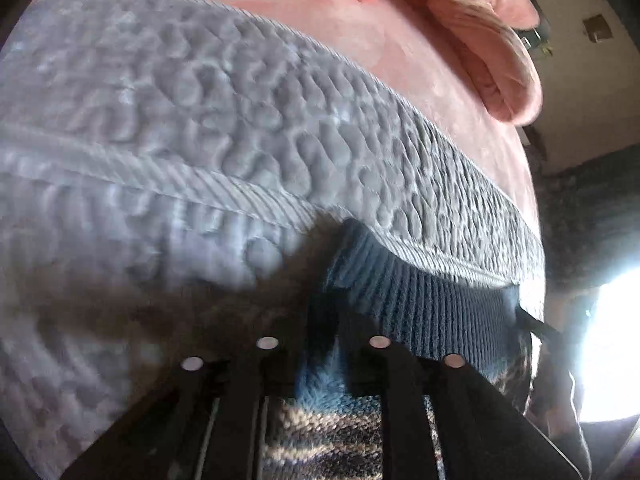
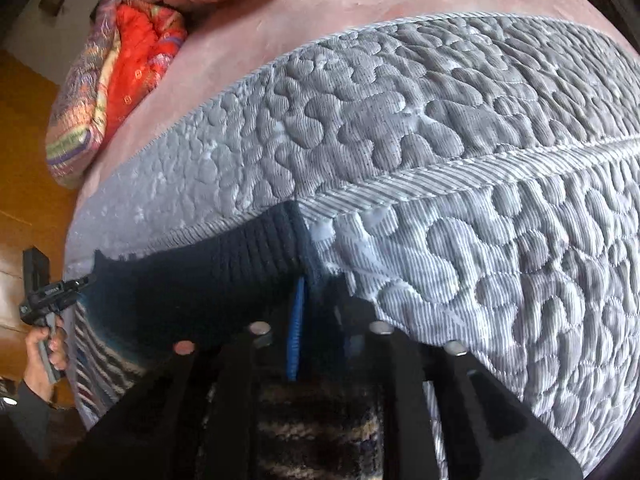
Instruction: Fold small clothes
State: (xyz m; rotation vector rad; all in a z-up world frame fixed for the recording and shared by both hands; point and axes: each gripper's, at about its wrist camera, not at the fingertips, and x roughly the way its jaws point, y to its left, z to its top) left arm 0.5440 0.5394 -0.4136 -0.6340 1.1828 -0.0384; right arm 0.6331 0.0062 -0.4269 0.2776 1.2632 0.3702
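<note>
At the mattress (image 1: 200, 92) edge, both corners of the sweater's ribbed hem (image 1: 420, 300) pinched: left gripper (image 1: 322, 344), right gripper (image 2: 320, 330). Mid-fold, judged; next, hem carried evenly across without slipping.

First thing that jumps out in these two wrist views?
The grey quilted mattress pad fills both views, spread over a pink bedsheet. At the near edge, the dark blue ribbed cuff of a striped knit garment stretches between both grippers. A red patterned quilt sits at the far left of the right view.
</note>
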